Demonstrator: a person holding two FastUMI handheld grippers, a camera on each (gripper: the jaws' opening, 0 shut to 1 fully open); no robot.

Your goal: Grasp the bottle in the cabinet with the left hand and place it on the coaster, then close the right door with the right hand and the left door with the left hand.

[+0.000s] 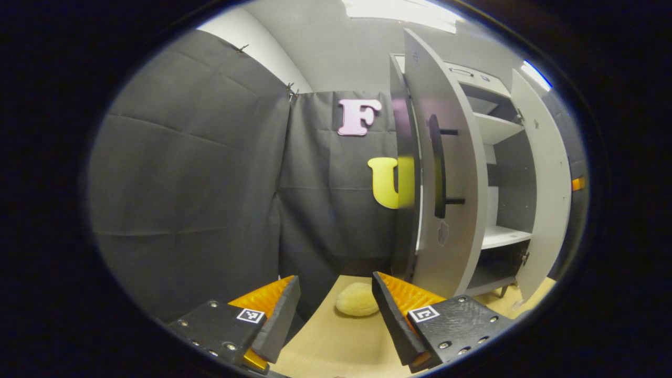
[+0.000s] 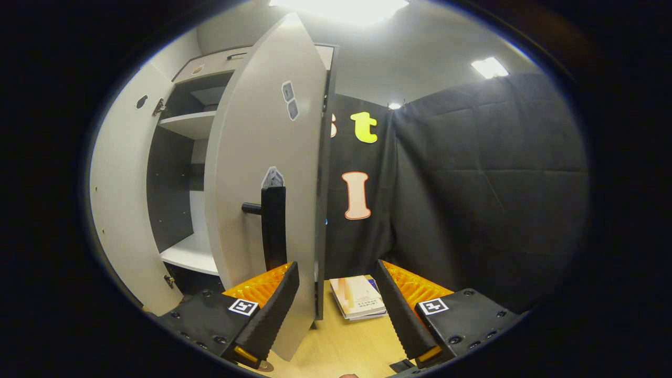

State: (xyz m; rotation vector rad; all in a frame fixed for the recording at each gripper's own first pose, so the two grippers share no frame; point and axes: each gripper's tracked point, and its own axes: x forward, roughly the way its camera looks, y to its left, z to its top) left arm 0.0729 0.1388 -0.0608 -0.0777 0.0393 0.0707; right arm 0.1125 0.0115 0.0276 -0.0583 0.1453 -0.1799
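The cabinet (image 1: 493, 173) stands on the desk (image 1: 336, 341) with both doors open, so neither closing step is done. In the left gripper view, the left door (image 1: 446, 173) swings out towards the camera, its dark handle (image 1: 438, 168) facing it, and the shelves behind it look bare as far as they can be seen. I cannot find the bottle on any shelf, and I cannot find it on the desk either. A pale round pad (image 1: 357, 300) lies on the desk in front of the cabinet; I judge it is the coaster, and nothing stands on it.

The left gripper (image 1: 336, 310) has its fingers apart and holds nothing. The right gripper (image 2: 336, 310) also has its fingers apart and empty, just in front of the right door (image 2: 268, 173), near its handle (image 2: 273, 226). Some books (image 2: 359, 296) lie on the desk beside the cabinet.

The placing step is uncertain; both doors are left.
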